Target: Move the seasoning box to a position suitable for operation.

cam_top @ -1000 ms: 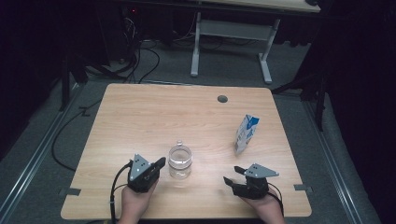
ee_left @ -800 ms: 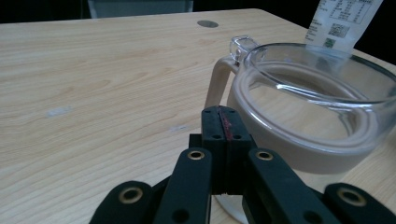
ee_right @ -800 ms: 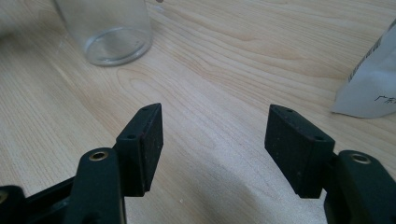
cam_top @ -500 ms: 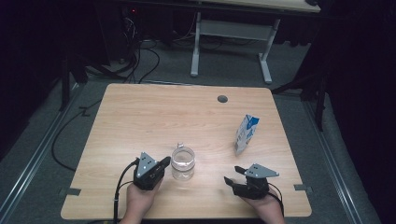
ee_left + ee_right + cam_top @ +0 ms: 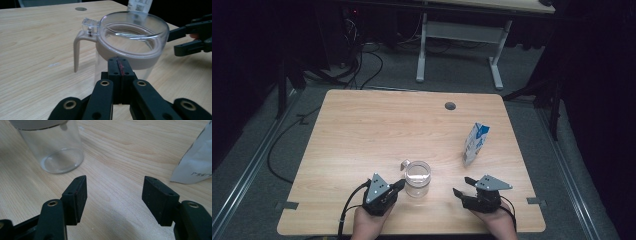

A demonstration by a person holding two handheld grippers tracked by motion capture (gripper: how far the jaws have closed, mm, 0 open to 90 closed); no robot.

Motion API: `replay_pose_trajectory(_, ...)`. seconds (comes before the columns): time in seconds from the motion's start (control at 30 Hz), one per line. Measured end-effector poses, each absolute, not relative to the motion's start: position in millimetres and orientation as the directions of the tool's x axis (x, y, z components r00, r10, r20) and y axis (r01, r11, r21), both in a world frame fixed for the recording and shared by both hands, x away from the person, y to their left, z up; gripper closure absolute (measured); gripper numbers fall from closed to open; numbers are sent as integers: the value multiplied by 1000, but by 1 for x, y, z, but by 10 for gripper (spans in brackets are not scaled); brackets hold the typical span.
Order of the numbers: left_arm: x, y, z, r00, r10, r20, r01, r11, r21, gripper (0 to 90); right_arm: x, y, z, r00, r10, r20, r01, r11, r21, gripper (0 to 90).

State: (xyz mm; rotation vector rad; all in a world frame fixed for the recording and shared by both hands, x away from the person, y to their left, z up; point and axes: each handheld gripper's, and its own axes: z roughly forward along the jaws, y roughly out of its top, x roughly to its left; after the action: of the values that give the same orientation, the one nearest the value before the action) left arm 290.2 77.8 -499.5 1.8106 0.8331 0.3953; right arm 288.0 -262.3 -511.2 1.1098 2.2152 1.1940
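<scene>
A clear jug [image 5: 418, 178] with a grey collar and handle stands near the table's front edge; it is also in the left gripper view as the jug [image 5: 130, 42]. My left gripper [image 5: 398, 184] is shut with nothing between its jaws. In the left gripper view its tips [image 5: 119, 65] are against the jug's grey collar, on the side away from the handle. My right gripper [image 5: 461, 187] rests open to the right of the jug, with bare table between its pads [image 5: 115, 192]. The jug's base [image 5: 61, 157] stands apart from it, ahead and to the left.
A blue and white carton [image 5: 475, 142] stands upright at the right of the wooden table [image 5: 362, 130], beyond my right gripper; its lower corner [image 5: 197, 162] is close to the right pad. A round cable hole [image 5: 450, 105] sits near the far edge. Another desk's legs stand behind.
My left gripper has moved right, up to the jug, and the jug appears to have slid slightly right with it. The right gripper and the carton have stayed put.
</scene>
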Motion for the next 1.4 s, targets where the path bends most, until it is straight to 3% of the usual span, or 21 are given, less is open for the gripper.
replay_pose_trajectory(0.47,286,69,-499,723,682,-110,344,-217,914,849,288,-262,-511,-612,790,28,457,325,828,371)
replay_pose_trajectory(0.77,293,80,-496,701,702,-129,364,-196,910,736,287,-261,-511,-614,789,29,456,325,828,371)
replay_pose_trajectory(1.4,306,100,-494,673,727,-134,348,-152,925,702,286,-251,-506,-621,784,11,416,318,852,430)
